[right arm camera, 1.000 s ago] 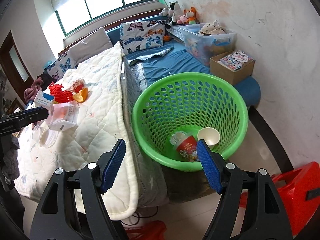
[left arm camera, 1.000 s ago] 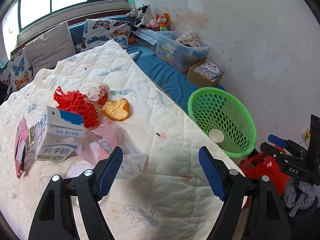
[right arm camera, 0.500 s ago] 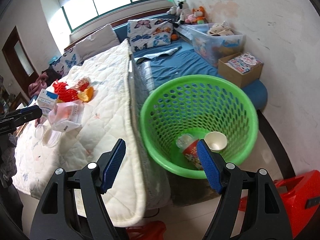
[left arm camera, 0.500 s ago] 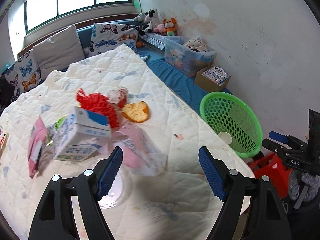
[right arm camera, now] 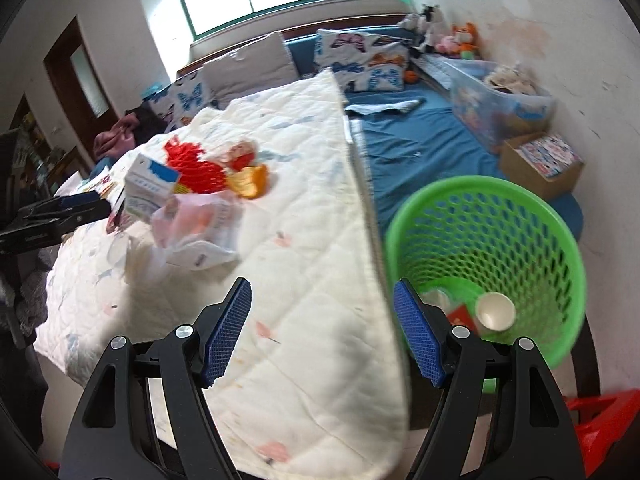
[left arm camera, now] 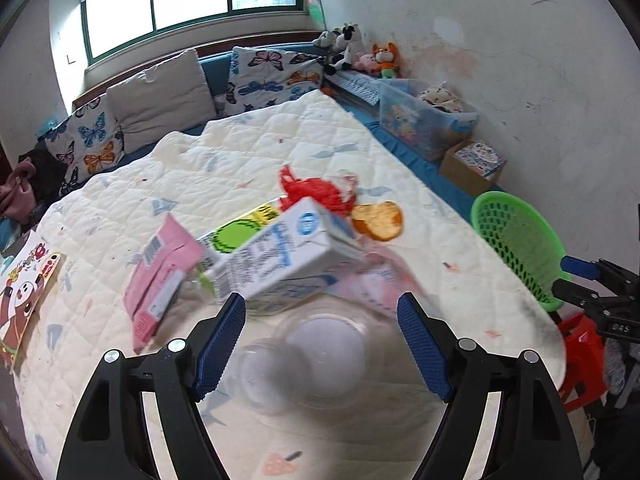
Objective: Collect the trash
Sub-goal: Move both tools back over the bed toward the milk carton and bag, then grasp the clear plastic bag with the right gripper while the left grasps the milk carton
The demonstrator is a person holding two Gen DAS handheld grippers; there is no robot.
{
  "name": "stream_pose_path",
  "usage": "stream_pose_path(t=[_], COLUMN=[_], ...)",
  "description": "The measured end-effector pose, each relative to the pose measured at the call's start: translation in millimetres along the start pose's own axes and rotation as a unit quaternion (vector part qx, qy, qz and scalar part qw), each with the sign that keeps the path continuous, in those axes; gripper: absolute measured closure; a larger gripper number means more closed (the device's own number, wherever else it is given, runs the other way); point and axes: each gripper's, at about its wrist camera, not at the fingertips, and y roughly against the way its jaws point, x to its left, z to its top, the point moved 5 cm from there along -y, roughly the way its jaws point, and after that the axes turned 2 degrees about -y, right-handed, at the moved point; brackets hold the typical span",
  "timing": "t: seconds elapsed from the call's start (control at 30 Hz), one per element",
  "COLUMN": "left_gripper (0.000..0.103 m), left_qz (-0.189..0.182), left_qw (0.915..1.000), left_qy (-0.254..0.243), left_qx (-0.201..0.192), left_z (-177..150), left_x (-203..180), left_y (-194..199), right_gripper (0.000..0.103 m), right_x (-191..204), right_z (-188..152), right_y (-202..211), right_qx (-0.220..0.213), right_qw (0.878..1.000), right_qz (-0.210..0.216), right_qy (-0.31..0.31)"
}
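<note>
The left claw [left arm camera: 320, 338] stands wide open and empty, its blue pads [left arm camera: 218, 346] apart over a clear plastic lid [left arm camera: 320, 350] lying flat on the quilt [left arm camera: 280, 148]; whether the pads touch the lid I cannot tell. Just beyond the tips lies a milk carton [left arm camera: 286, 256] on its side, its long axis slanting from lower left up to upper right, the blue-marked top end pointing toward the red mesh netting [left arm camera: 320, 192]. The print on the carton is blurred and unreadable. A pink packet [left arm camera: 160, 276] lies to its left, a barcode on it, its long axis running toward the claw. Under and right of the carton is a crumpled clear bag [left arm camera: 376, 280] with pink print, and past it an orange peel [left arm camera: 380, 220].

The right claw [right arm camera: 322, 328] is likewise released, holding nothing, hanging over the quilt's edge with the bed's blue sheet [right arm camera: 416, 148] beyond. To its right, on the floor beside the bed, stands the green basket [right arm camera: 552, 240], upright, mouth up, with a white paper cup [right arm camera: 495, 311] and a red-printed cup [right arm camera: 460, 314] at the bottom. At the far left of that view the other gripper's black arm reads no legible mark
</note>
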Motion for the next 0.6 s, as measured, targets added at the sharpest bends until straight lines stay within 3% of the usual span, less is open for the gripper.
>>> stream_pose_path(t=[0.07,0.27,0.47,0.6], left_gripper=[0.027,0.027,0.027,0.027], left_qz=[-0.014,-0.004,-0.040,-0.045], left_qw=[0.9998,0.9970,0.9884,0.9813], left_qy=[-0.011,-0.077,-0.146,-0.187], left_qx=[-0.001,-0.006,0.006,0.011], left_z=[0.4,9.0,15.4,16.1], left_x=[5.5,15.1,15.8,13.0], left_y=[-2.6,-15.3,-31.4,-40.6], right_gripper=[0.029,0.029,0.029,0.029], right_x=[11.0,40.0,63.1,74.1], right_z=[2.3,7.7,9.4,11.5], right_y=[-5.0,-18.7,-33.8,-42.9], right_qx=[0.003,0.014,0.028,0.035], right_qw=[1.000,0.999,0.998,0.997], right_qz=[0.008,0.020,0.031,0.040], right_qy=[0.009,0.034,0.051,0.058])
